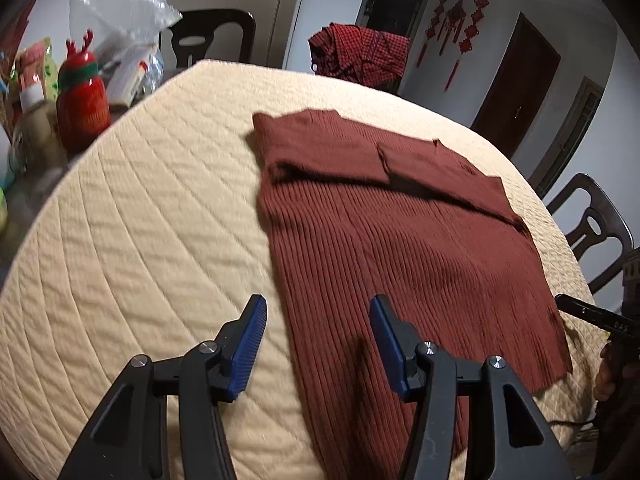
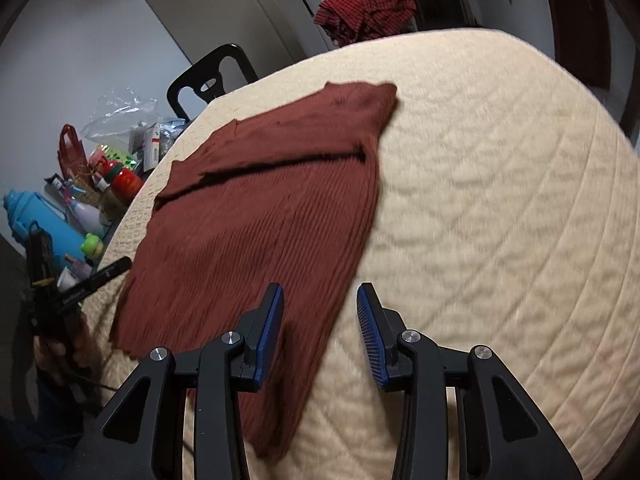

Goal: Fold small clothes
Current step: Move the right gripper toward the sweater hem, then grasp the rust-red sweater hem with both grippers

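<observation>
Left gripper: our left gripper (image 1: 318,320) sits nearest in its own view, black arms ending in blue ribbed pads, jaws standing apart with nothing between them. One pad hangs over the bare quilt, the other over the near hem of the garment.
Right gripper: our right gripper (image 2: 320,310) also has its jaws apart and empty. Its left pad hangs over the garment's edge, its right pad over the quilt.
Other hand seen: at the left edge of the right wrist view we see the hand (image 2: 52,352) gripping the handle of the other tool; it is dim and partly cut off.
Garment: a rust-brown ribbed knit sweater (image 1: 392,240) lies flat on the table, hem toward us. Both sleeves appear folded across the upper chest, meeting near the middle. In the right wrist view the same sweater (image 2: 256,216) stretches away to the upper left.
Table cover: a cream quilted cloth (image 1: 140,220) with diagonal stitching covers the round table; the sweater rests on it.
Clutter: beside the cloth on the left we see a red reindeer-topped jar (image 1: 82,100), packets and a clear plastic bag (image 1: 120,0). The right wrist view adds a blue bottle (image 2: 40,220).
Far side: a red checked cloth (image 1: 360,56) is draped past the table's far edge, near a dark chair (image 1: 216,36).
Wall: red knotted ornaments (image 1: 456,28) hang beside a dark door (image 1: 520,88).
</observation>
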`<action>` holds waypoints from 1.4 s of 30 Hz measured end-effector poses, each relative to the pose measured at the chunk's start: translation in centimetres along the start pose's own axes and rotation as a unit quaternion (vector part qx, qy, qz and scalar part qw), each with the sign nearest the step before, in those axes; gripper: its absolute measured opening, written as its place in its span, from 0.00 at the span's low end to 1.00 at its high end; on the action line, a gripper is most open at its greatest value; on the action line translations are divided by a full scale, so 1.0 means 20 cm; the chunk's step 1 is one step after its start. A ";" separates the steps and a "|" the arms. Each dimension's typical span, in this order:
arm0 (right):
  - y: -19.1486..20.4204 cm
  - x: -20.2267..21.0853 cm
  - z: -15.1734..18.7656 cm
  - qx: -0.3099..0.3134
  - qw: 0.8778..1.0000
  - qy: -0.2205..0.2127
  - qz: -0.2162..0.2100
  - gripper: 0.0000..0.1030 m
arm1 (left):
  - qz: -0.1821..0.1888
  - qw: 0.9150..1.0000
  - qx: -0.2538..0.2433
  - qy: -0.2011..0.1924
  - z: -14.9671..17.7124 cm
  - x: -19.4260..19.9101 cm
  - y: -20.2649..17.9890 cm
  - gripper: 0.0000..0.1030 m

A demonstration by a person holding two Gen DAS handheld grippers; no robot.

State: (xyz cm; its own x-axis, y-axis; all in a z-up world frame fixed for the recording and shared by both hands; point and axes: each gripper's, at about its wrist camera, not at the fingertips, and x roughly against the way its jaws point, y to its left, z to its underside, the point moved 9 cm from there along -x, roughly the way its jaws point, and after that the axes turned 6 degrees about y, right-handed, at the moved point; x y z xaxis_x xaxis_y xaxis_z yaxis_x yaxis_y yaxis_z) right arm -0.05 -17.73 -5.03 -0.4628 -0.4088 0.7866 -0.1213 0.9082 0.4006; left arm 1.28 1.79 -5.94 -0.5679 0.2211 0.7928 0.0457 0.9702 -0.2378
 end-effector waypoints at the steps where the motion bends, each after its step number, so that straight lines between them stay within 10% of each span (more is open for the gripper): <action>1: 0.01 0.00 0.02 0.000 1.000 0.001 -0.004 0.38 | 0.003 1.000 0.002 0.005 0.02 0.00 0.00 0.55; 22: 0.14 0.00 0.17 -0.031 0.992 0.024 -0.120 0.36 | 0.091 0.994 0.055 -0.007 0.15 0.08 -0.07 0.53; 30: 0.10 -0.02 0.17 -0.037 0.993 0.028 -0.107 0.12 | 0.079 0.993 0.082 -0.003 0.16 0.06 0.01 0.12; 42: 0.05 0.15 0.21 -0.049 0.991 0.000 -0.128 0.07 | 0.071 0.993 0.086 -0.027 0.16 0.20 0.13 0.09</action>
State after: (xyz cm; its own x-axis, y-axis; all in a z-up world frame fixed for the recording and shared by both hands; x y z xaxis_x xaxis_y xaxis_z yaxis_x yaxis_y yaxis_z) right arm -5.23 -17.69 -4.23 -0.4274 -0.6247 0.6535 -0.1493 0.7617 0.6305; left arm -3.55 4.81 -5.10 -0.6098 0.3434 0.7143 -0.0103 0.8977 -0.4404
